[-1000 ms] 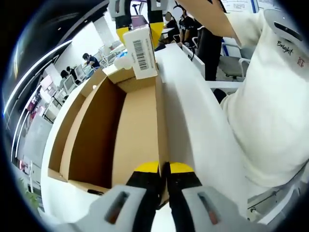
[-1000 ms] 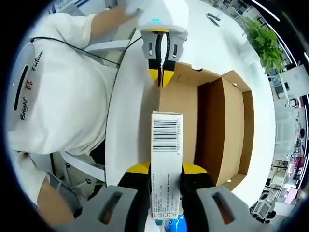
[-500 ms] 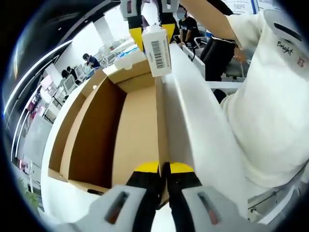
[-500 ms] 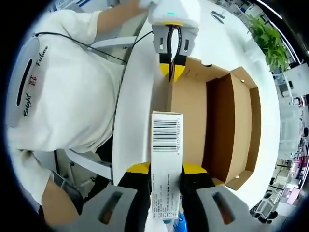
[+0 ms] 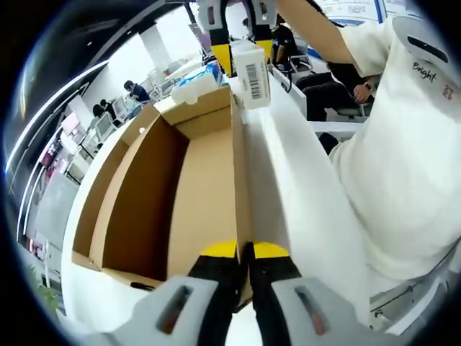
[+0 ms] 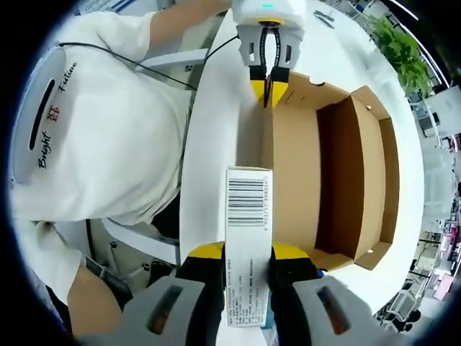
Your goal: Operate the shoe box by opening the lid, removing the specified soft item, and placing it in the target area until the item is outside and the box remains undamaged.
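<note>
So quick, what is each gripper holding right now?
Left gripper: closed on the shoe box wall edge.
Right gripper: closed on the white barcode packet.

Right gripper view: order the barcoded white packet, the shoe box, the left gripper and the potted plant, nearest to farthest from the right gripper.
1. barcoded white packet, held in the right gripper.
2. shoe box, just beyond, to the right.
3. left gripper, on the box's far edge.
4. potted plant, top right corner.

the brown cardboard shoe box (image 5: 180,187) lies open and bare inside, filling the left gripper view's centre left. the item, a white barcoded pack (image 6: 247,238), stands lengthways at the right gripper view's lower centre, and at the left gripper view's top.
</note>
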Available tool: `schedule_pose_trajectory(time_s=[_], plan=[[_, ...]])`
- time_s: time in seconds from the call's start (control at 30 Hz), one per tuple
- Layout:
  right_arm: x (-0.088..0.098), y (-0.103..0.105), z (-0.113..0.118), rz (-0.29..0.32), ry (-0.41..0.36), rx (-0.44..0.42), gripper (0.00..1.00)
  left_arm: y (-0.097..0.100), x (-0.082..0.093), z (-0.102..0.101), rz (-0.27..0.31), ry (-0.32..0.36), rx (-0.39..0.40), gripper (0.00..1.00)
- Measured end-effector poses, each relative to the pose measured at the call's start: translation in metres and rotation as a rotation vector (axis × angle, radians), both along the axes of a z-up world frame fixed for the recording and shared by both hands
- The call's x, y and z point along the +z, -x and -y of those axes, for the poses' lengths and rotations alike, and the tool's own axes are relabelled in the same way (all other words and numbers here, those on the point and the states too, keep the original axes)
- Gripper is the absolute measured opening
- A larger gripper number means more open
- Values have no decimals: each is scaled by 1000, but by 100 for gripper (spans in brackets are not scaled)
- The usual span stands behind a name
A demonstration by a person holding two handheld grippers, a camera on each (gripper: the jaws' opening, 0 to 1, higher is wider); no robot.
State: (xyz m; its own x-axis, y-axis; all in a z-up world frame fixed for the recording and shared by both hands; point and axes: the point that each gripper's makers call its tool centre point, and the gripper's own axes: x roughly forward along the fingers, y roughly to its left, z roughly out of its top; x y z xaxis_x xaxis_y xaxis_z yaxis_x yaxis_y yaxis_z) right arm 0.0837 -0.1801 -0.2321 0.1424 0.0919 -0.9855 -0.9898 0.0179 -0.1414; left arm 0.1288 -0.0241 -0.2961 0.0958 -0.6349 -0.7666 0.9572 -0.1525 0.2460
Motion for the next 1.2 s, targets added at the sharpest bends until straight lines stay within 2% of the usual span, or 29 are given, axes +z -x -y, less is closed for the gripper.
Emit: schedule_pose_trajectory(time_s=[0.13,0.3,1.2], plan=[[-3,5,2,-15,-7,7,20,-1,0,0,-7,-4,0,4],[-4,6,10,-3,-4,-6,20,-1,0,0,-3,1,1,4],[-29,28,39,-18,-28,-62,20,-3,0,0,-1,6,10,4]])
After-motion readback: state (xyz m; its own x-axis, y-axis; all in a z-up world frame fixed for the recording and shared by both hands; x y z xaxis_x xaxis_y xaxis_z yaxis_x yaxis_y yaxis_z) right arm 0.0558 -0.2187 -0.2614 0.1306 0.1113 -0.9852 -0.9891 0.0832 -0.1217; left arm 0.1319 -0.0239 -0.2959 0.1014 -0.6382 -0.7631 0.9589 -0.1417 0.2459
